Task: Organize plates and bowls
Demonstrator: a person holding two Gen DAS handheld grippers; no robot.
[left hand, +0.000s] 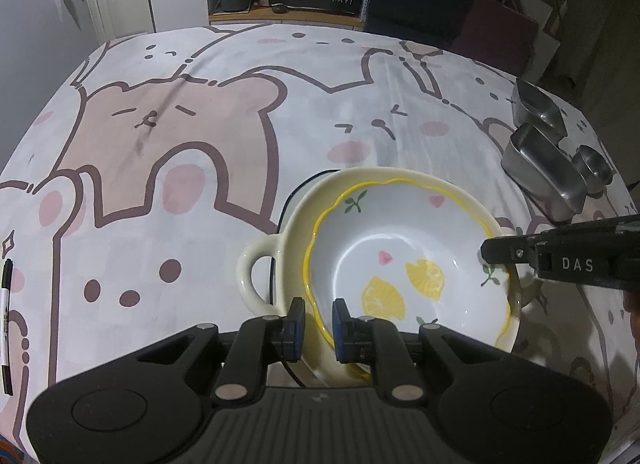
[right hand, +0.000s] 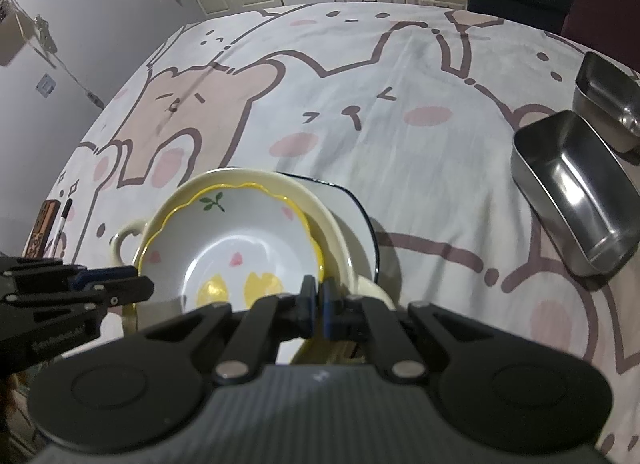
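Yellow-rimmed white bowl with lemon print point(left hand: 404, 264) nested inside cream ceramic two-handled bowl point(left hand: 260, 276), both stacked on dark-rimmed white plate point(right hand: 356, 207) atop cartoon-bear tablecloth point(left hand: 168, 167). Left gripper point(left hand: 319, 320) pinching near rim of lemon bowl, jaws narrowly parted around it. Right gripper point(right hand: 316, 300) pressed tight on opposite rim. Two stainless steel rectangular containers point(right hand: 576, 187) well apart, to the right. Black marker point(left hand: 6, 324) at left edge.

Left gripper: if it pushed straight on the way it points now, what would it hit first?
The left gripper already straddles the near rim of the lemon-print bowl, which is nested in the cream handled bowl. Going on, it would probably meet the lemon-print bowl's rim or inner wall first; depth is uncertain.
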